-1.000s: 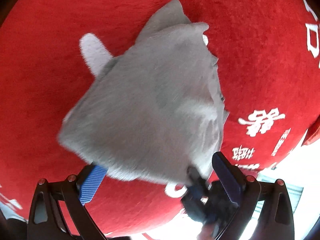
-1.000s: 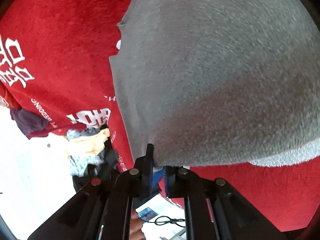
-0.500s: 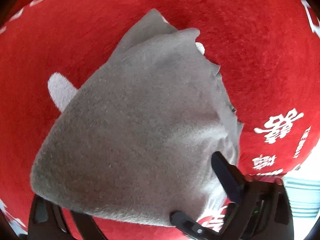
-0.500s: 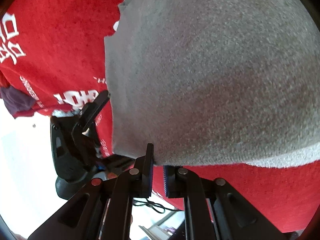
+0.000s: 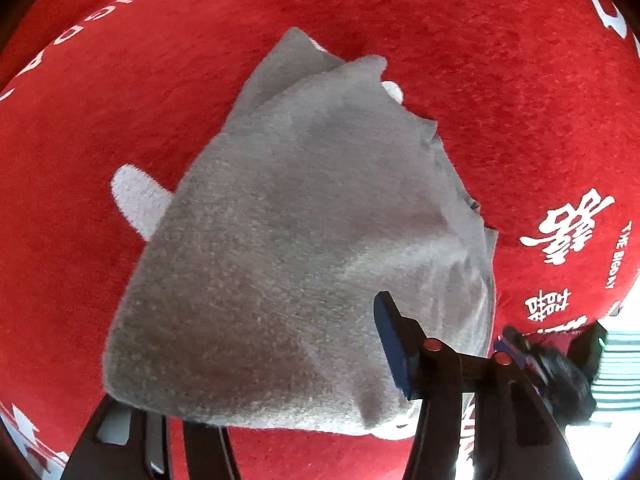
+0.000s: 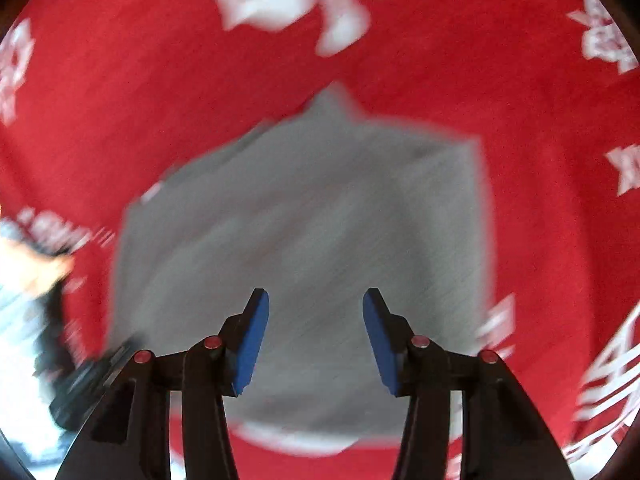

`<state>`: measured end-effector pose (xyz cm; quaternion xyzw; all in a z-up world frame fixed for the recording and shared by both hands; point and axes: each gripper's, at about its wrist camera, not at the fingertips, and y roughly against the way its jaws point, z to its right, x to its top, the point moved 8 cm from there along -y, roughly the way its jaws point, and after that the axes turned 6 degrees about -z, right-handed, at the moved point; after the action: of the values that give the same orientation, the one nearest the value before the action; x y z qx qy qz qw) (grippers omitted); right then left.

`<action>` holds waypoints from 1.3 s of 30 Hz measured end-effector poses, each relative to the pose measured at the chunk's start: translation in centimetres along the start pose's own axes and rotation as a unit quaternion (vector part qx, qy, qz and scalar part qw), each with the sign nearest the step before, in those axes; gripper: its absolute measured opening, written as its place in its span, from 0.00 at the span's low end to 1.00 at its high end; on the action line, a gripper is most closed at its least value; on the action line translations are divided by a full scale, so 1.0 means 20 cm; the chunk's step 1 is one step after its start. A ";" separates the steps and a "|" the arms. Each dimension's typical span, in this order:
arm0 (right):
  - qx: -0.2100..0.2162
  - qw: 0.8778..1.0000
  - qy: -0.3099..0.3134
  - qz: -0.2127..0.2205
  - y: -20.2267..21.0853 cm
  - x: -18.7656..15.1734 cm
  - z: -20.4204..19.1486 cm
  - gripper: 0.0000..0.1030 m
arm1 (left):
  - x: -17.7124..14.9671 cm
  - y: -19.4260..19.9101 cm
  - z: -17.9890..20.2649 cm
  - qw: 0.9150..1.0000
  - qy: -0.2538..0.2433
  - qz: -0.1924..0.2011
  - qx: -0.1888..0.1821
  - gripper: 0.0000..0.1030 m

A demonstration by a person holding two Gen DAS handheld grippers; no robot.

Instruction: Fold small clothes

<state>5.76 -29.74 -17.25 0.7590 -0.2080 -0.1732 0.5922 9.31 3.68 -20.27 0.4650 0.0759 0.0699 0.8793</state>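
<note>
Here the grey cloth point(image 5: 304, 248) lies folded on the red cover point(image 5: 480, 60), a thick, roughly four-sided pad with several layered edges showing along its right side in the left wrist view. A pale tab point(image 5: 136, 200) pokes out from under its left edge, and a smaller pale bit point(image 5: 394, 90) shows at its far corner. The cover carries white printed characters point(image 5: 564, 228) and small lettering to the right of the cloth.

The left tongs point(image 5: 260, 380) sit at the near edge of the cloth and their jaws are closing. The right finger, with its blue pad point(image 5: 390, 344), rests on top of the fabric; the left finger is hidden beneath the near edge, so the cloth's border lies between them, but whether the pads press on it I cannot tell.

In the right wrist view, which is blurred, the right tongs point(image 6: 316, 340) hang above the cloth point(image 6: 320, 220), pointing steeply down. Their jaws are opening; both blue pads point(image 6: 252, 340) stand clear apart with nothing between them, the cloth released and lying flat below. At the left edge of that view a dark blurred object point(image 6: 80, 384) is too smeared to identify
</note>
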 end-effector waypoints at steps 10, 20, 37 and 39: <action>-0.062 0.997 -0.027 -0.027 -0.15 0.20 0.21 0.09 | 0.00 -0.02 0.00 1.000 0.011 0.007 0.014 0.54; -0.045 0.998 0.034 -0.021 -0.02 0.04 -0.01 0.12 | 0.01 -0.03 -0.02 1.000 0.020 0.013 0.008 0.57; -0.008 0.982 0.130 -0.136 -0.18 -0.49 -0.42 0.47 | 0.00 -0.01 0.06 0.990 -0.084 0.027 0.108 0.56; -0.009 0.981 0.137 -0.134 -0.17 -0.47 -0.44 0.47 | 0.01 -0.01 0.05 0.991 -0.082 0.027 0.107 0.56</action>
<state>2.63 -16.87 -18.31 0.7908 -0.0200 -0.1470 0.5938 9.64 2.72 -19.87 0.5624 -0.0020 0.0466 0.8255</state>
